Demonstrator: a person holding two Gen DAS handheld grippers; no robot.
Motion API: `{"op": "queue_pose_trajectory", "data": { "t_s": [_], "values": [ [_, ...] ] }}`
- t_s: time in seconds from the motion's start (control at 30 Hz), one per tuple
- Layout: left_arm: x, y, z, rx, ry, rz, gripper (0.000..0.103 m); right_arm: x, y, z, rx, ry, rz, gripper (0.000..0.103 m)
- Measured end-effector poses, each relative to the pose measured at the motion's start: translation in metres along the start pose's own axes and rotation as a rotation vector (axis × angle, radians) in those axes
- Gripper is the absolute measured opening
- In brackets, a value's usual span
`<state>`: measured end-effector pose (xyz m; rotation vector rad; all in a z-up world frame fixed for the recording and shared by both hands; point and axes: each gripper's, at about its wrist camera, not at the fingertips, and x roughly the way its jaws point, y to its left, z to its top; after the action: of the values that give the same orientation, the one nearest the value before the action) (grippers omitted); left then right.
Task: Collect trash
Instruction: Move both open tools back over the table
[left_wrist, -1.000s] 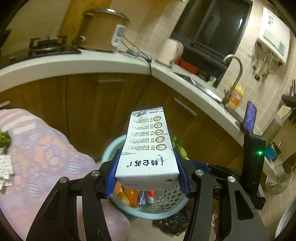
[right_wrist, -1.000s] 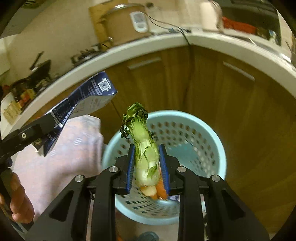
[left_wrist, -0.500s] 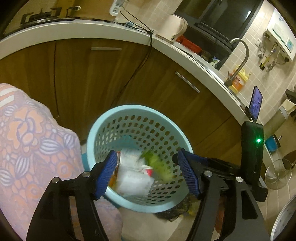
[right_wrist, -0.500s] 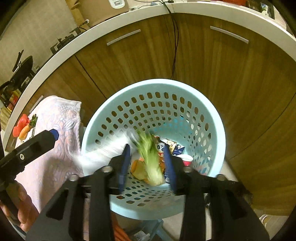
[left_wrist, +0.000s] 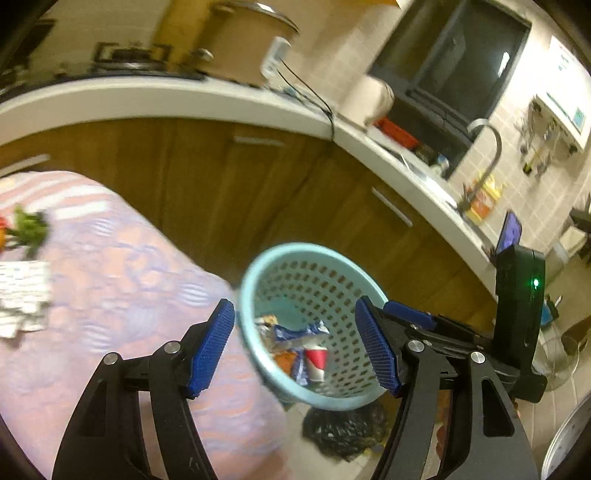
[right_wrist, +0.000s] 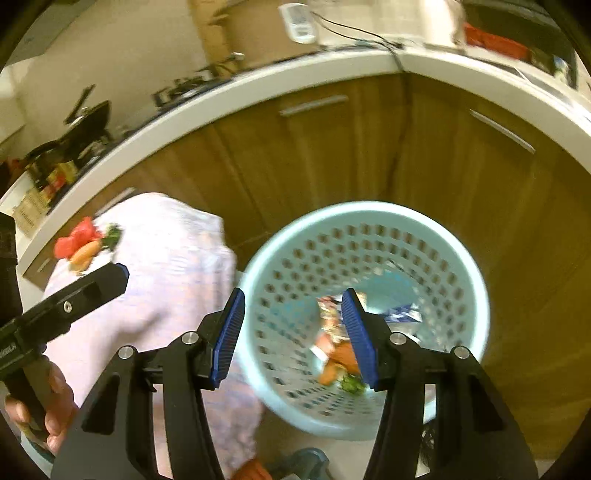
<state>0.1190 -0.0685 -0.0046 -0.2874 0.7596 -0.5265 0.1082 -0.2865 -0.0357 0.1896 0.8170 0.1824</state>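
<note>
A light blue perforated basket (left_wrist: 255, 280) (right_wrist: 476, 280) stands on the floor by the wooden cabinets. Wrappers, a red cup (left_wrist: 317, 360) and vegetable scraps (right_wrist: 340, 365) lie inside it. My left gripper (left_wrist: 295, 345) is open above the basket's near rim, with nothing between its blue pads. My right gripper (right_wrist: 295, 334) is open too, empty, over the basket's left side. The left gripper's finger (right_wrist: 92, 288) and the hand holding it show at the left of the right wrist view. On the pink patterned cloth (left_wrist: 110, 266) (right_wrist: 173, 258) lie greens (left_wrist: 27, 227), a carrot (right_wrist: 85, 253), something red and a white paper (left_wrist: 22, 295).
Curved white counter (left_wrist: 184, 96) over wooden cabinet doors (right_wrist: 369, 147) runs behind the basket. A black bag (left_wrist: 343, 428) lies on the floor by the basket. A phone on a black stand (left_wrist: 519, 295) is at the right. A pot, kettle and sink tap sit on the counter.
Both grippers opened and dropped their loads into the basket: the left let go of the milk carton, the right the green vegetable stalk. Both have since drawn back toward the cloth-covered table.
</note>
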Motion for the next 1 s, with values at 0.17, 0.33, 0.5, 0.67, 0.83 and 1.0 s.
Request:
{"op": "queue_pose_trajectory", "data": {
  "t_s": [0.17, 0.33, 0.5, 0.67, 0.83, 1.0],
  "values": [
    [-0.052, 0.031, 0.007, -0.051, -0.102, 0.064, 0.066, -0.006, 0.056, 0.009, -0.097, -0.035, 0.072, 0.051],
    [-0.108, 0.071, 0.014, -0.103, -0.211, 0.176, 0.066, -0.001, 0.117, 0.015, -0.190, -0.059, 0.144, 0.051],
    [-0.148, 0.110, 0.018, -0.166, -0.284, 0.286, 0.080, 0.014, 0.175, 0.019, -0.265, -0.065, 0.203, 0.051],
    [-0.172, 0.153, 0.026, -0.235, -0.314, 0.402, 0.088, 0.038, 0.216, 0.025, -0.311, -0.082, 0.251, 0.051],
    [-0.162, 0.192, 0.035, -0.253, -0.252, 0.499, 0.089, 0.074, 0.237, 0.021, -0.329, -0.051, 0.242, 0.051],
    [-0.133, 0.219, 0.047, -0.237, -0.160, 0.536, 0.090, 0.101, 0.246, 0.018, -0.342, 0.030, 0.231, 0.051]
  ]
}}
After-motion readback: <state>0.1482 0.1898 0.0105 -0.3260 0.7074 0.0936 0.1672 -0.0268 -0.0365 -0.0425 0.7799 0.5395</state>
